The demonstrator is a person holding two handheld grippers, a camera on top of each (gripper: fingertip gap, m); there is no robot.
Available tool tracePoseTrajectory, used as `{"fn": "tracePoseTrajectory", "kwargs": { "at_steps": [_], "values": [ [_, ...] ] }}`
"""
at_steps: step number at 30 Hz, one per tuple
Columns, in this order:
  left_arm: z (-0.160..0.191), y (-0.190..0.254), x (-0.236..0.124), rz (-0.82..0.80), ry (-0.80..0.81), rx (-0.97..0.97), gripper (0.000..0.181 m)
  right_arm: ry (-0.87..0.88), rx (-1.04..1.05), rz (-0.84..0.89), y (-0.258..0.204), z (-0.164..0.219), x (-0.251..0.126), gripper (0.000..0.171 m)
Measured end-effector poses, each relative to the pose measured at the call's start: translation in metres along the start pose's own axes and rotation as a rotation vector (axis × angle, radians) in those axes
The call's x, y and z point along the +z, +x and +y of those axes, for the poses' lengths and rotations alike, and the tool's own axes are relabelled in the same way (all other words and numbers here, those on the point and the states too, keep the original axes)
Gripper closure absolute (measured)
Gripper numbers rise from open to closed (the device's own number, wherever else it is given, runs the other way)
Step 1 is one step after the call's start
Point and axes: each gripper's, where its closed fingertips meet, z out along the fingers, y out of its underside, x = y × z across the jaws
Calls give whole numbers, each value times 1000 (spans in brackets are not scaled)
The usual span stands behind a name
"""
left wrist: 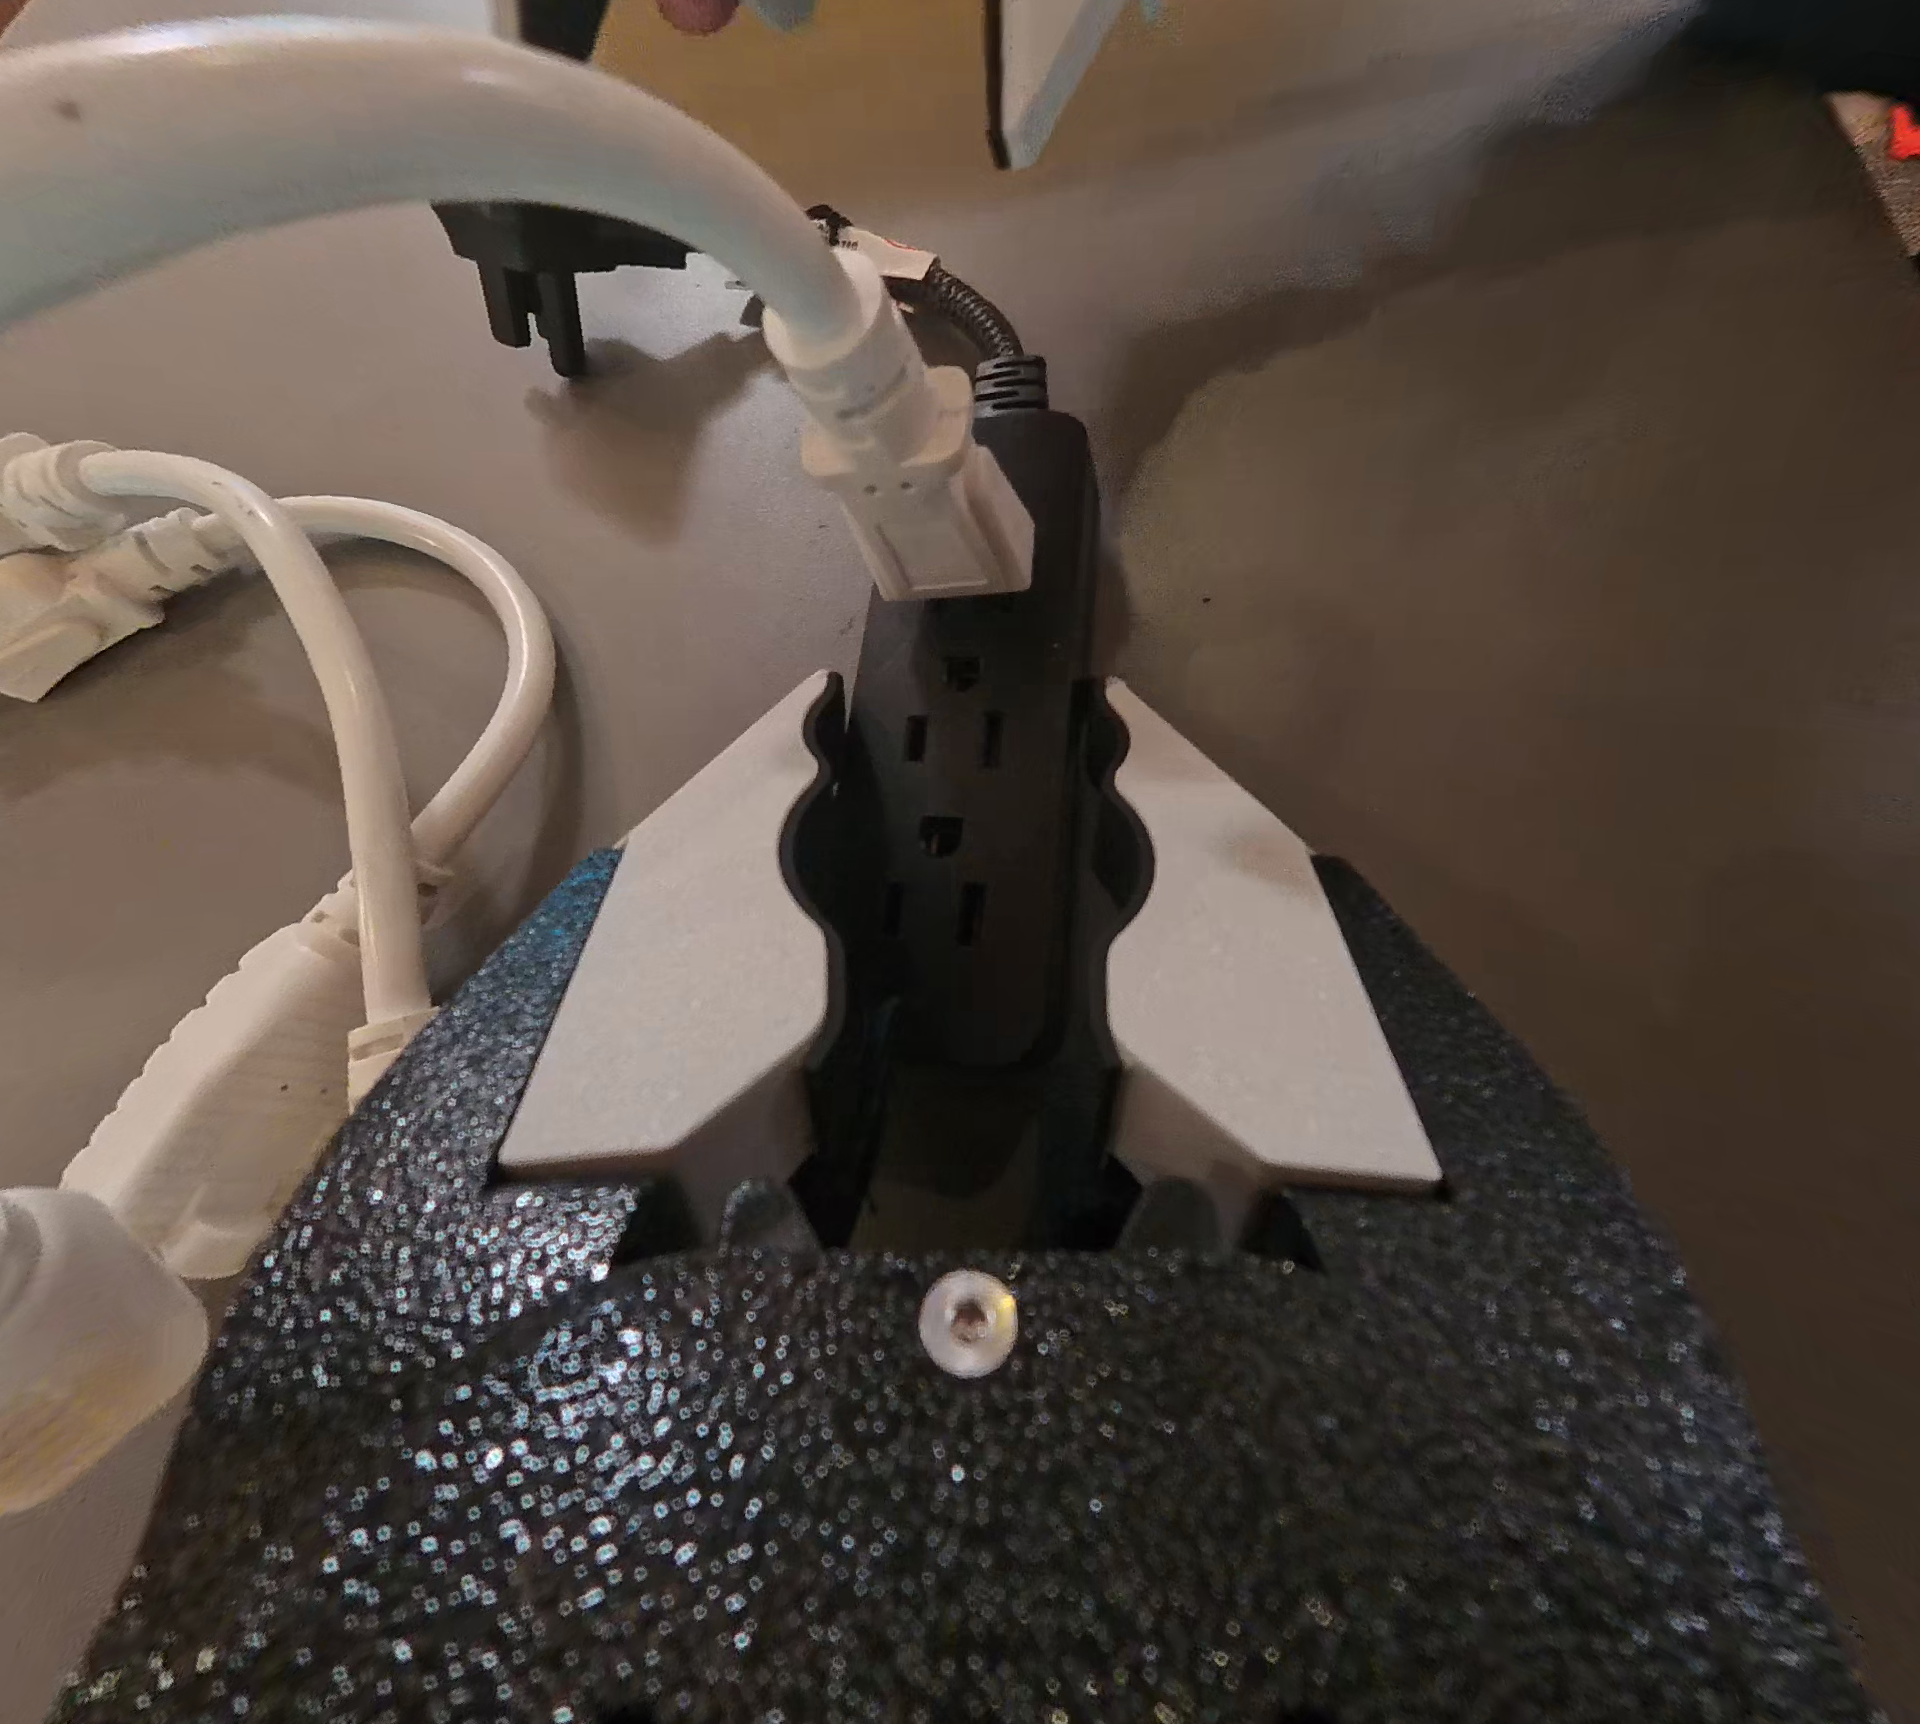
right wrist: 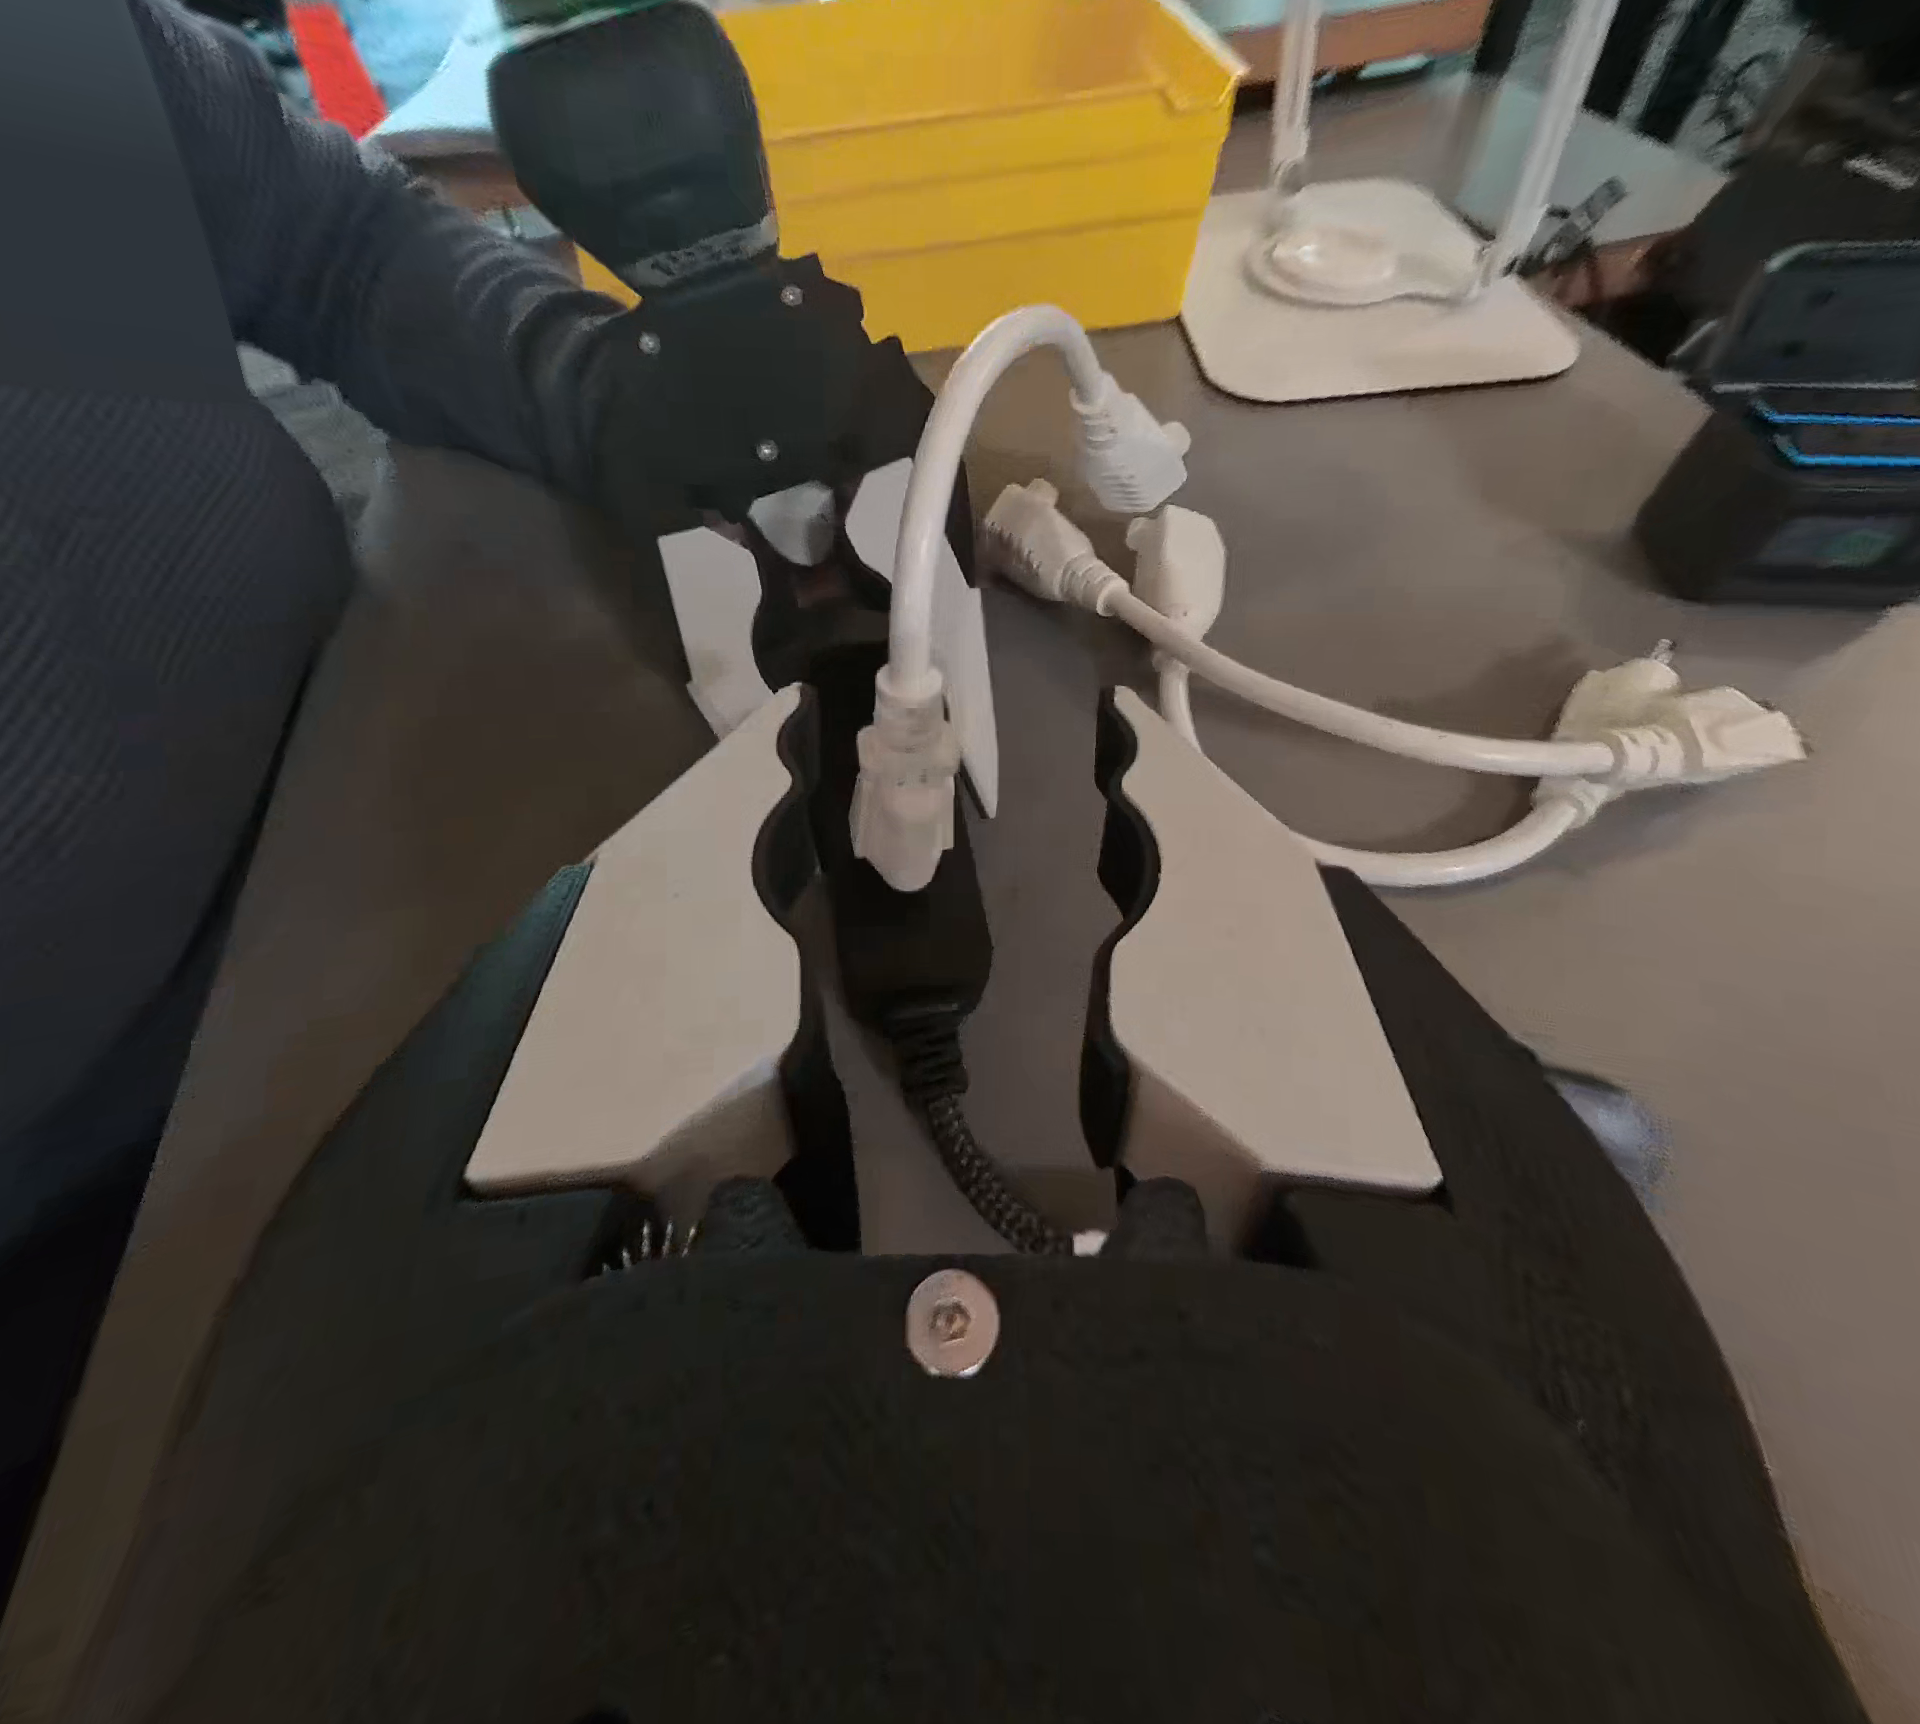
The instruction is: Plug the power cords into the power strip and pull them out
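Note:
The black power strip [left wrist: 966,843] lies on the grey table, and my left gripper [left wrist: 971,708] is shut on its near end. A white plug [left wrist: 925,479] sits in the strip's far outlet, and its thick white cable [left wrist: 416,116] arches up to the left. The two nearer outlets are empty. My right gripper [right wrist: 956,708] is open and empty, with its jaws wide apart above the strip's cord end [right wrist: 904,926]. The white plug [right wrist: 904,791] stands just ahead of it. In the left wrist view the right gripper [left wrist: 894,85] hangs above the strip's far end.
Other white cords with plugs lie loose on the table [left wrist: 343,635] [right wrist: 1351,718]. The strip's braided black cord [right wrist: 966,1144] runs under my right gripper. A yellow bin [right wrist: 987,147], a white lamp base [right wrist: 1382,303] and a black device [right wrist: 1808,448] stand behind. A black plug [left wrist: 530,292] lies beyond the strip. The tips of one gripper are about 9 cm away from the tips of the other.

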Motion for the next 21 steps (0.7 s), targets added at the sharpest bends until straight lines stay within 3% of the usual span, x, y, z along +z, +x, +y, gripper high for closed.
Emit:
{"fn": "tracePoseTrajectory", "kwargs": {
  "at_steps": [4,9,20,21],
  "values": [
    [0,0,0,1,0,-2,136,-95,-5,-103,-8,0,16,125],
    [0,0,0,1,0,-1,136,-206,-19,-137,-17,37,29,137],
    [1,1,-1,-15,-4,14,132,-94,15,-180,-19,40,35,148],
    [3,-5,-2,-47,-11,-18,117,-96,-4,-179,-20,40,35,148]
  ]
}}
